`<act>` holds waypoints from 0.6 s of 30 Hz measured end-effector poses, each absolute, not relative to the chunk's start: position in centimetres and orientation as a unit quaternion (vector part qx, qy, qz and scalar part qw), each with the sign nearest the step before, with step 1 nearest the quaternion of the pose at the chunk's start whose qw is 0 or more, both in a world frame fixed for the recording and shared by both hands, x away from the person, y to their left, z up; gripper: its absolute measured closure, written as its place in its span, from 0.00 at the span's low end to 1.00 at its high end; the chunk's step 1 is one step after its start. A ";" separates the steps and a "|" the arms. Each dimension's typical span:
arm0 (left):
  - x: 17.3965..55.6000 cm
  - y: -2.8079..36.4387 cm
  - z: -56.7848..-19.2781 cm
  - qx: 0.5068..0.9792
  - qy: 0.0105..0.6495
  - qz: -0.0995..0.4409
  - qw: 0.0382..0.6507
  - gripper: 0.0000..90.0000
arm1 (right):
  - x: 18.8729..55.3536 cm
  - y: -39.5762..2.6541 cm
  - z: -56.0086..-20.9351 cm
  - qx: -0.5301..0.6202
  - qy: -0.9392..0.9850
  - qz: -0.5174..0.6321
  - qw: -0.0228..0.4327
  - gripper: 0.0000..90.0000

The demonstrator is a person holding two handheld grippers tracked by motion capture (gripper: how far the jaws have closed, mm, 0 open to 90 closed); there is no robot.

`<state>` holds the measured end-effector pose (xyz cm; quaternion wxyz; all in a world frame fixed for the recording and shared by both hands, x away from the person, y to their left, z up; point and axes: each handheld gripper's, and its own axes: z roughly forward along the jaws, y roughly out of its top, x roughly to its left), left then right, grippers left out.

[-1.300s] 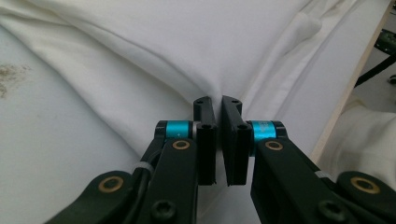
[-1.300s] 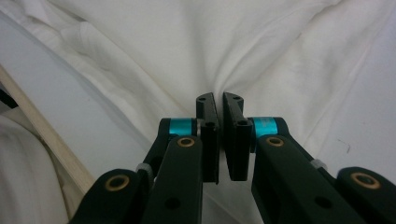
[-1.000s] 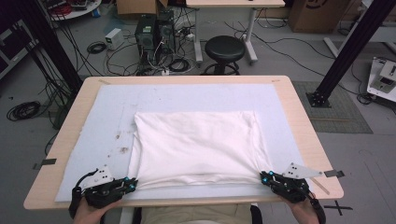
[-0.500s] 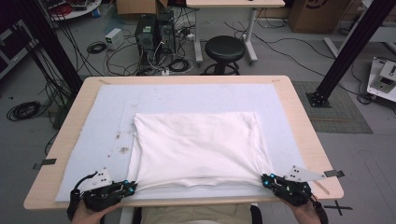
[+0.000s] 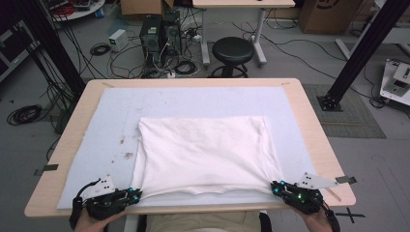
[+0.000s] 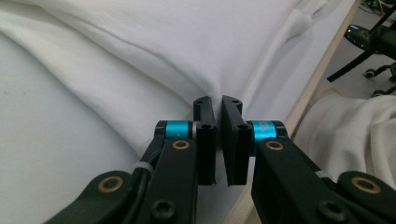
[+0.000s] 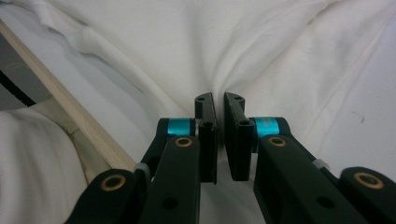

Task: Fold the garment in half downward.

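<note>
**Ana:** While both hands sit at the near edge of the bench (image 5: 309,121), what is the step here?

**Ben:** I judge it a fold of the white cloth (image 5: 205,150), which lies flat in the middle of the pale blue mat (image 5: 111,121). The left gripper (image 5: 131,195) pinches the cloth's near left corner and the right gripper (image 5: 279,188) its near right corner. In each gripper view the fingers (image 6: 205,140) are pressed almost together, with a gather of fabric drawn into the narrow gap at their tips.

**Ana:** How should it be done well?

**Ben:** Lift both corners evenly, keep the hem between them taut, and carry it toward the far edge so the layers land square. A thin pinch could slip, so the grip wants to stay firm.

**Ana:** And the material?

**Ben:** Soft knit, matte, with a thick seam ridge and gentle creases fanning from each pinch. The mat looks felt-like, with a few dark specks (image 5: 126,154) left of the cloth; the bench rim is pale wood.
</note>
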<state>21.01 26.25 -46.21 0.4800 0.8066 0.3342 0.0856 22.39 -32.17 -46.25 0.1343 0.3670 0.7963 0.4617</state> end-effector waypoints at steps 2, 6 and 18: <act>21.0 26.2 -46.3 0.806 0.334 0.085 0.481 0.93 | 22.5 -32.2 -46.3 0.371 0.794 0.463 0.134 0.89; 21.1 26.2 -46.2 0.803 0.337 0.090 0.484 0.78 | 22.6 -32.3 -46.4 0.384 0.789 0.460 0.137 0.72; 20.6 27.3 -45.0 0.766 0.356 0.175 0.507 0.47 | 22.5 -32.1 -45.6 0.397 0.758 0.467 0.222 0.24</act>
